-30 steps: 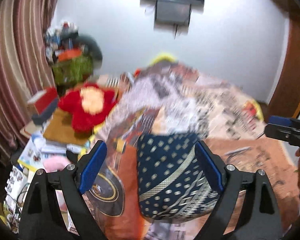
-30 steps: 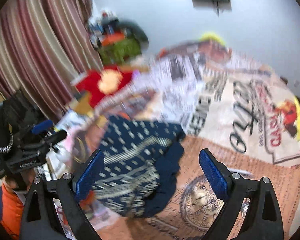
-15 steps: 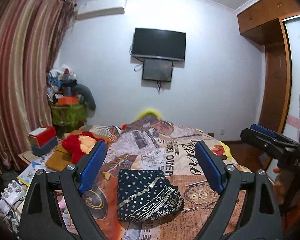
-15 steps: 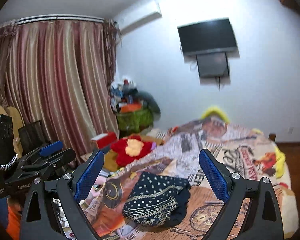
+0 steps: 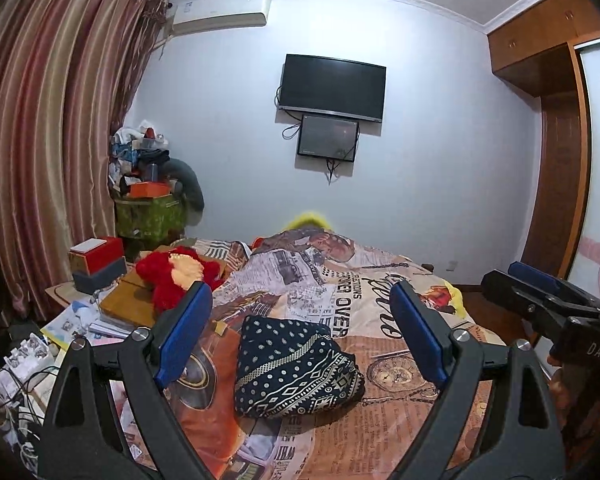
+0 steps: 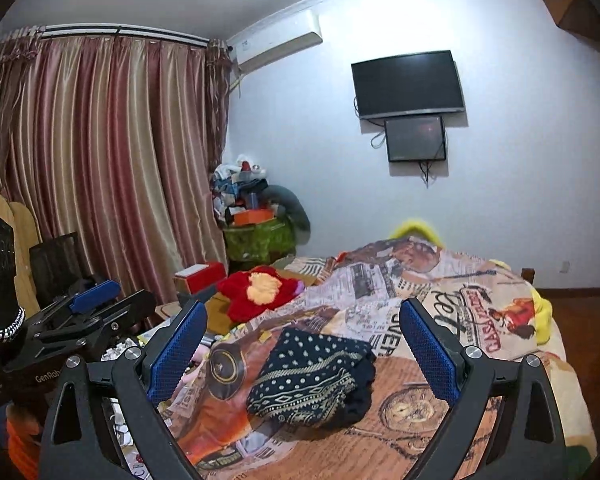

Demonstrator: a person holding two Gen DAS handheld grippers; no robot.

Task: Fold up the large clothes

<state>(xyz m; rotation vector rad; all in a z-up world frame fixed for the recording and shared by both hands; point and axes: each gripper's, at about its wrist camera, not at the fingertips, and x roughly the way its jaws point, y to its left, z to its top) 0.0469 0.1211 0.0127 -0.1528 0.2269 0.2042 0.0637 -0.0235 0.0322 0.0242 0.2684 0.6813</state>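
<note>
A dark blue garment with white dots and a patterned band (image 5: 292,366) lies folded in a compact bundle on the printed bed cover (image 5: 384,312). It also shows in the right wrist view (image 6: 314,376). My left gripper (image 5: 300,336) is open and empty, held back from and above the bundle. My right gripper (image 6: 302,350) is open and empty, also held back from it. The right gripper shows at the right edge of the left wrist view (image 5: 540,300), and the left gripper at the left of the right wrist view (image 6: 84,320).
A red and yellow plush (image 5: 172,276) and a red box (image 5: 96,256) lie left of the bed with papers and clutter (image 5: 24,360). Striped curtains (image 6: 100,168) hang at left. A TV (image 5: 332,88) is on the far wall, a wooden wardrobe (image 5: 560,160) at right.
Both grippers have pulled back and tilted up from close over the garment, so the whole room now shows. The folded bundle stays on the bed.
</note>
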